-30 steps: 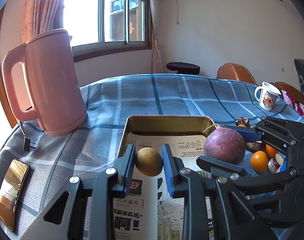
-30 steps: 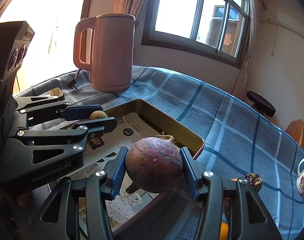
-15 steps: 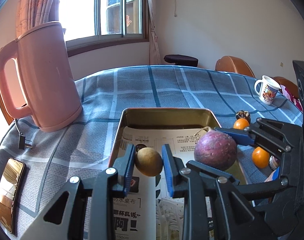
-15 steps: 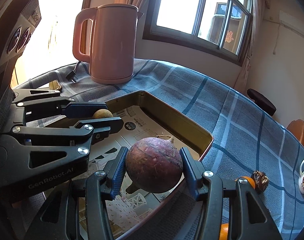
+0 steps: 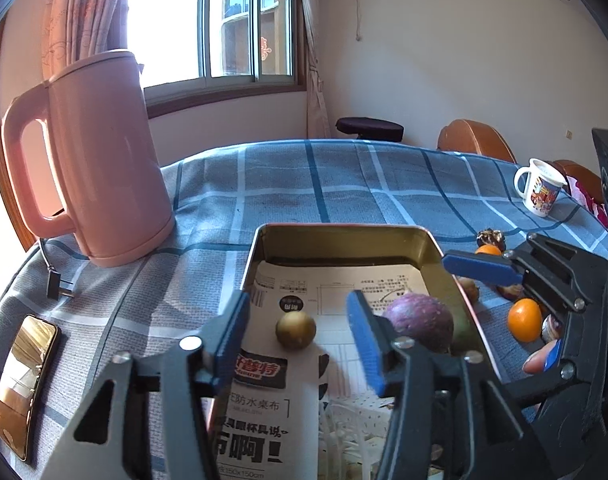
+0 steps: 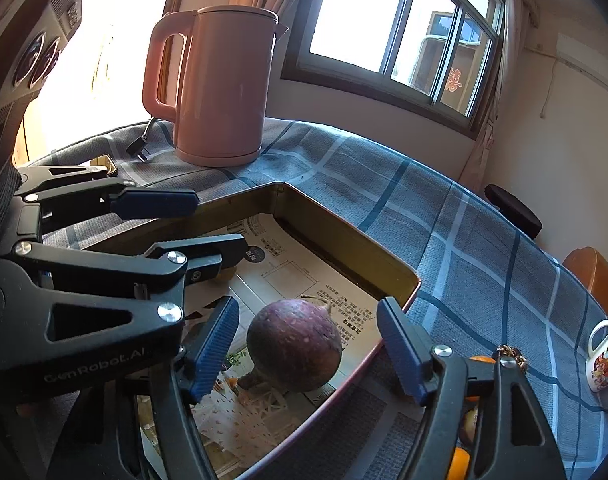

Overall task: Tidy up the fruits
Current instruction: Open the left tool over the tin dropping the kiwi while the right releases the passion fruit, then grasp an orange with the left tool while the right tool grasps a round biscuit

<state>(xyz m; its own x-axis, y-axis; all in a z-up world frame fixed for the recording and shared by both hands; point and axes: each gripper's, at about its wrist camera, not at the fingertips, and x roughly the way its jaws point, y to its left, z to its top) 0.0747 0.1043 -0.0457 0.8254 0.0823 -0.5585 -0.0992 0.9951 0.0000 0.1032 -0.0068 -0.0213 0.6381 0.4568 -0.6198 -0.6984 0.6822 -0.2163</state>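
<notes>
A metal tray (image 5: 343, 236) lined with printed paper sits on the blue plaid tablecloth. My left gripper (image 5: 300, 340) is open, and a small yellow-green fruit (image 5: 296, 330) lies on the paper between its fingers. My right gripper (image 6: 307, 352) is open, and a large purple fruit (image 6: 294, 346) rests in the tray (image 6: 343, 236) between its fingers. The purple fruit (image 5: 417, 322) also shows in the left wrist view, at the tray's right side. The left gripper (image 6: 172, 224) shows in the right wrist view, over the tray's left part.
A pink kettle (image 5: 100, 156) with its cord stands left of the tray. A phone (image 5: 24, 384) lies at the near left. Two oranges (image 5: 523, 318) and some small dark fruits lie right of the tray. A mug (image 5: 537, 192) stands at the far right.
Both grippers have opened. The yellow-green fruit and the purple fruit now lie in the tray, released from the fingers.
</notes>
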